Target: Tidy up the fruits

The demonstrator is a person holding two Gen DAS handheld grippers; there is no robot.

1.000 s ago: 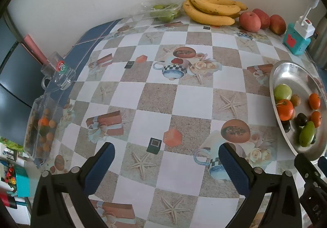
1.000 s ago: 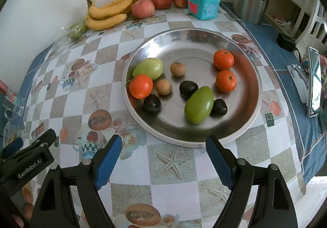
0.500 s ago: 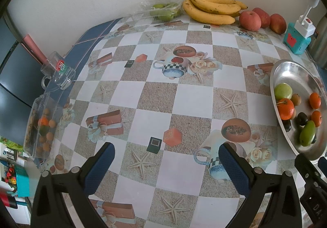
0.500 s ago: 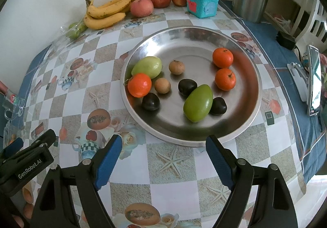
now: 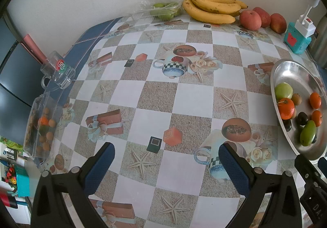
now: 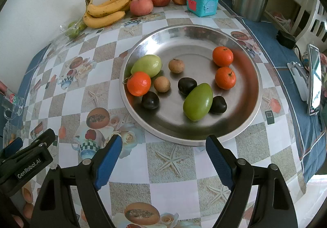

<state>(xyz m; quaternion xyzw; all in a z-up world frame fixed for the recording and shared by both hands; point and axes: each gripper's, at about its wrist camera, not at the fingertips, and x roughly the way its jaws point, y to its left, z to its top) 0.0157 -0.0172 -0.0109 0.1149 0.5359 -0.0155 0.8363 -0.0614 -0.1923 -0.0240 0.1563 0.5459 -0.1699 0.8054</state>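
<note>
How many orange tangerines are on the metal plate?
3: one at the left beside the pale green fruit, two at the right, and. None seems hidden.

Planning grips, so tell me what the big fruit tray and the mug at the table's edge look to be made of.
Tray: likely stainless steel, polished; it is silvery and mirrors the fruit and light. Mug: clear glass, or maybe hard plastic; the blue cloth shows through its walls and handle, with a red-and-green label on it.

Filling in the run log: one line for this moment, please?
left gripper: open, empty | right gripper: open, empty | tray: mixed fruit, untouched
</note>
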